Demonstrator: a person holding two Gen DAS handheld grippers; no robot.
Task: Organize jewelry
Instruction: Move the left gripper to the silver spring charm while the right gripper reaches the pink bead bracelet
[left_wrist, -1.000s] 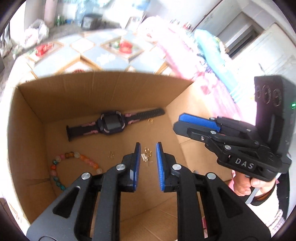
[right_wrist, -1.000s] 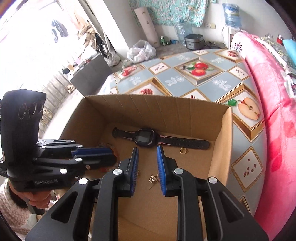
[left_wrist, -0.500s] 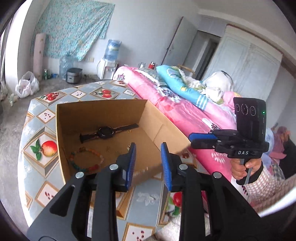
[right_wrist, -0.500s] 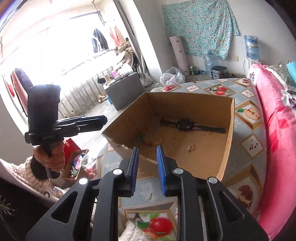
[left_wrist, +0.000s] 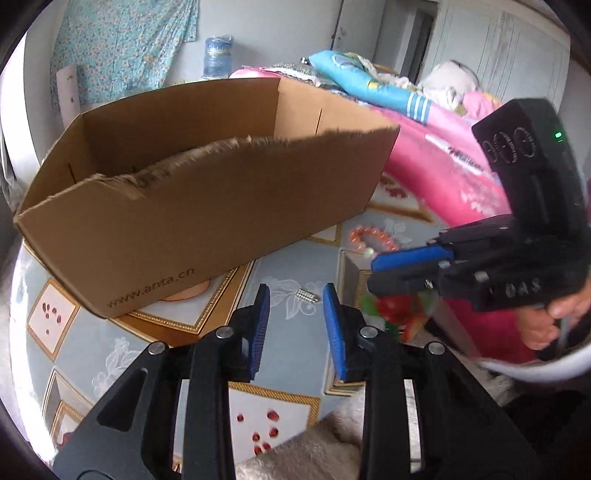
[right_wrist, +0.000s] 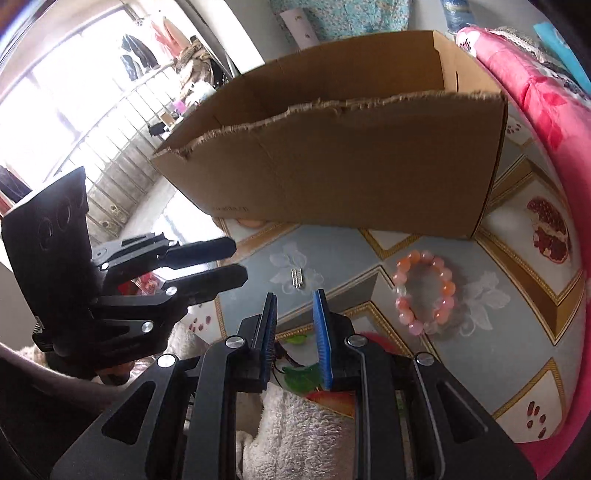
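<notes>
Both hand-held grippers had dropped from above the cardboard box (left_wrist: 207, 218) to its near side, low over the bench (left_wrist: 110, 354). Left hand-held gripper (left_wrist: 297, 325) hung with its blue pads parted and nothing between them, a small silver jewelry piece (left_wrist: 306, 295) lying on the patterned cloth just ahead. Right hand-held gripper (right_wrist: 294, 332) was likewise parted and empty. Right of it, a pink-and-orange bead bracelet (right_wrist: 424, 291) lay near the box's corner, apart from the silver piece.
</notes>
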